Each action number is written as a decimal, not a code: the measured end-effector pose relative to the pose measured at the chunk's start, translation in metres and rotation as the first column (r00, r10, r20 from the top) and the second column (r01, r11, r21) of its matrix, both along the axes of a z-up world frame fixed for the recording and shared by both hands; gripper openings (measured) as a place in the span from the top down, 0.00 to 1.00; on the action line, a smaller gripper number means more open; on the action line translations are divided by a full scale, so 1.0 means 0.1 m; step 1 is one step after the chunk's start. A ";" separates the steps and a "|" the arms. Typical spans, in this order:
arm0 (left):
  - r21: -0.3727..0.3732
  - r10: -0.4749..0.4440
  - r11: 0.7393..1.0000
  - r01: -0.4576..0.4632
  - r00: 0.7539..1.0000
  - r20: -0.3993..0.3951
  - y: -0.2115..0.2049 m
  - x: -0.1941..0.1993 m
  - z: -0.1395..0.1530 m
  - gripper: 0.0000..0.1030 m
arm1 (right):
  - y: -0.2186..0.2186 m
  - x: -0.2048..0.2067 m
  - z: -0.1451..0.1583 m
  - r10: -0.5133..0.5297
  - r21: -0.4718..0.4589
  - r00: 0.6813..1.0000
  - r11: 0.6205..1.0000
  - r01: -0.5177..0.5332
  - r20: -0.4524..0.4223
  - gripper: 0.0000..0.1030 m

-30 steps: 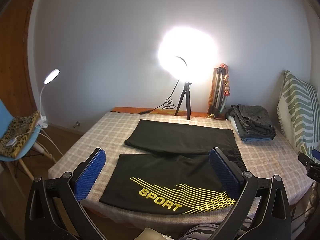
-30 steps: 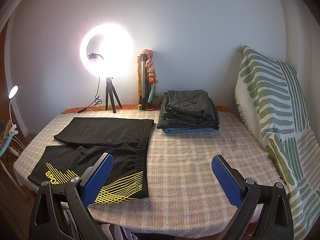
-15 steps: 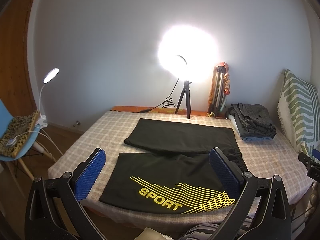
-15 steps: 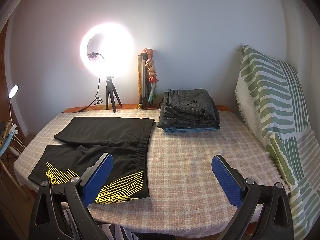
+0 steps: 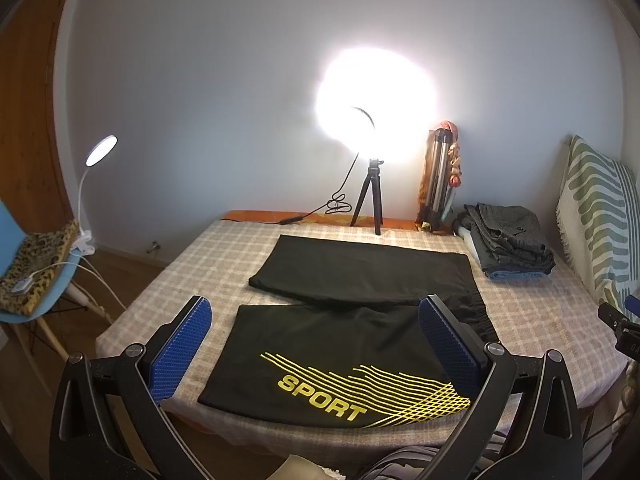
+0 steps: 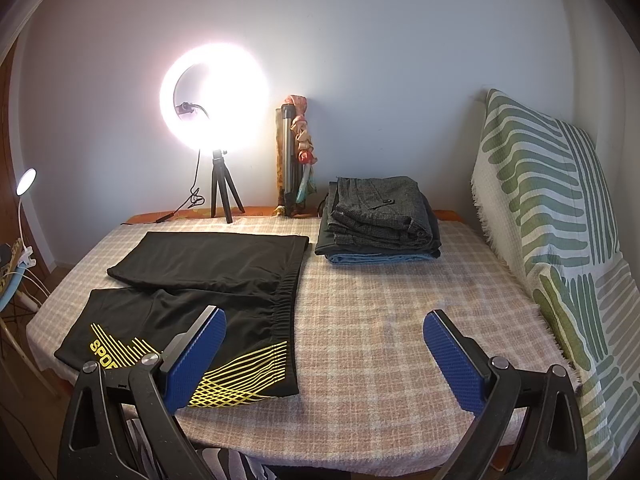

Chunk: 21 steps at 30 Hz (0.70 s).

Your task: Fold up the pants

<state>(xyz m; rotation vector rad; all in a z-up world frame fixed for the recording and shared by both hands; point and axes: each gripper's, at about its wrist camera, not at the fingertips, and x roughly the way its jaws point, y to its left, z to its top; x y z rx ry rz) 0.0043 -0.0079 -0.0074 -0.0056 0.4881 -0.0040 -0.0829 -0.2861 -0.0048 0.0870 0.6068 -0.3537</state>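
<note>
Black sport shorts (image 5: 332, 344) with a yellow "SPORT" print lie flat and spread on the checked table cover (image 5: 224, 256), legs to the left, waistband to the right. They also show in the right wrist view (image 6: 216, 280). My left gripper (image 5: 316, 324) is open and empty, held above the near leg. My right gripper (image 6: 324, 336) is open and empty, above the bare cover to the right of the waistband.
A lit ring light on a small tripod (image 6: 222, 196) and a folded tripod with scarves (image 6: 294, 168) stand at the back. A stack of folded clothes (image 6: 380, 220) lies at the back right. A green-striped cushion (image 6: 552, 216) leans at right. A chair with a clip lamp (image 5: 44, 260) stands at left.
Both views have shifted very slightly; the shorts and both open grippers stand as before.
</note>
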 end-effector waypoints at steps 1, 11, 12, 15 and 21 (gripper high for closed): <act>0.003 0.001 1.000 -0.001 1.000 -0.001 0.00 0.01 -0.01 0.00 | 0.00 0.00 0.00 0.000 0.000 1.000 1.000 0.000 0.000 0.03; 0.001 -0.022 1.000 0.022 0.998 -0.057 0.14 0.21 -0.19 0.00 | -0.03 0.05 -0.06 0.009 -0.006 1.000 1.000 -0.009 -0.011 0.03; 0.007 -0.019 1.000 0.020 0.998 -0.067 0.17 0.25 -0.23 0.00 | -0.04 0.09 -0.07 0.011 -0.011 1.000 1.000 -0.011 -0.014 0.03; 0.007 -0.023 1.000 0.024 0.995 -0.099 0.32 0.38 -0.32 0.00 | -0.07 0.16 -0.10 0.017 -0.040 1.000 0.999 -0.018 -0.021 0.03; 0.007 -0.021 1.000 0.023 0.990 -0.136 0.63 0.61 -0.47 0.00 | -0.17 0.39 -0.08 0.069 -0.064 0.998 0.996 -0.069 -0.002 0.03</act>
